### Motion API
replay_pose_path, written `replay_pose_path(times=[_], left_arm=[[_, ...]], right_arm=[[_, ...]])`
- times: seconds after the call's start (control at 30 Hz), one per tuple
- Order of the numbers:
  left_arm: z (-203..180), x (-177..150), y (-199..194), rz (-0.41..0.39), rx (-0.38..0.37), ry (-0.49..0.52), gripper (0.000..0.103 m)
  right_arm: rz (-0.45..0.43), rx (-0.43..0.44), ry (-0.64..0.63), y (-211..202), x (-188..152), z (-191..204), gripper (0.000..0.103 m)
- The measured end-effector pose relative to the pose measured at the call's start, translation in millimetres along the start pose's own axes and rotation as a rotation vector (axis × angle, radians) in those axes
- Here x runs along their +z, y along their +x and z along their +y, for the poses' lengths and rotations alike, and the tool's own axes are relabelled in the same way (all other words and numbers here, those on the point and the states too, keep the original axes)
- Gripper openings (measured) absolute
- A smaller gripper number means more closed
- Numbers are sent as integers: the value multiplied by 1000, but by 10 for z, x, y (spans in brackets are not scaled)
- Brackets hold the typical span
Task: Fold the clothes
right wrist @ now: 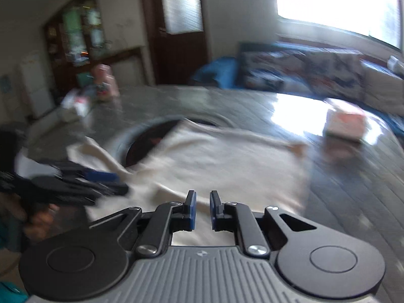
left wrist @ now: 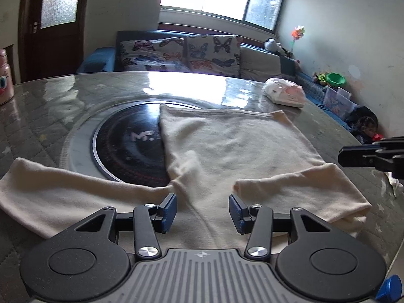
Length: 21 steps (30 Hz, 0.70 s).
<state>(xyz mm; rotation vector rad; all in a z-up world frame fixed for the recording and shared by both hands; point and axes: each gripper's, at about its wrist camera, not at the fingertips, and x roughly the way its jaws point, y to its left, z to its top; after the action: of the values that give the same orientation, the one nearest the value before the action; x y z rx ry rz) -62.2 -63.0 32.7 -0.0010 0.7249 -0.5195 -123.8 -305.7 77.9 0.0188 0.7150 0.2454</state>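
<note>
A cream long-sleeved garment [left wrist: 227, 146] lies flat on the round table [left wrist: 75, 93]. One sleeve stretches out to the left and the other lies folded over at the right. My left gripper [left wrist: 202, 204] hovers open over the garment's near middle, with nothing between its blue pads. In the right wrist view, which is blurred by motion, my right gripper [right wrist: 202, 202] is over the garment's [right wrist: 214, 156] near edge, pads a narrow gap apart and gripping nothing. A hand [right wrist: 38, 217] holds the left gripper [right wrist: 121, 183] at that view's left. The right gripper [left wrist: 343, 157] reaches in from the right edge.
A round black cooktop [left wrist: 126, 141] set into the table is partly covered by the garment. A tissue pack [left wrist: 285, 92] lies at the far right and a pink bottle [left wrist: 5, 83] at the far left. Behind the table stands a sofa [left wrist: 176, 53] with butterfly cushions.
</note>
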Motion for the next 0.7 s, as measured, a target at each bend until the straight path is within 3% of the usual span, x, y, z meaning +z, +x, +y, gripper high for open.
replay_pose_path(times=[0.13,0.23,0.3,0.4,0.7], left_arm=[[-160,-37,125,30,-35,38,47],[-268,-64,193,38,-31,76,42],[-309,-59,193,32,-25,97,23],[-364,-47,189,23,-15,127,6],[-389,372,-124,-98,-27,112,4]], right_arm=[[64,-99,75,-56,-295,-385,11],[75,-119,117,-89,-456,-515,11],[73,-110,137,-80,-513,-552,11],[78,-93,145,-43,-557,-550,11],[30,-95,125,-110,-472,-577,20]])
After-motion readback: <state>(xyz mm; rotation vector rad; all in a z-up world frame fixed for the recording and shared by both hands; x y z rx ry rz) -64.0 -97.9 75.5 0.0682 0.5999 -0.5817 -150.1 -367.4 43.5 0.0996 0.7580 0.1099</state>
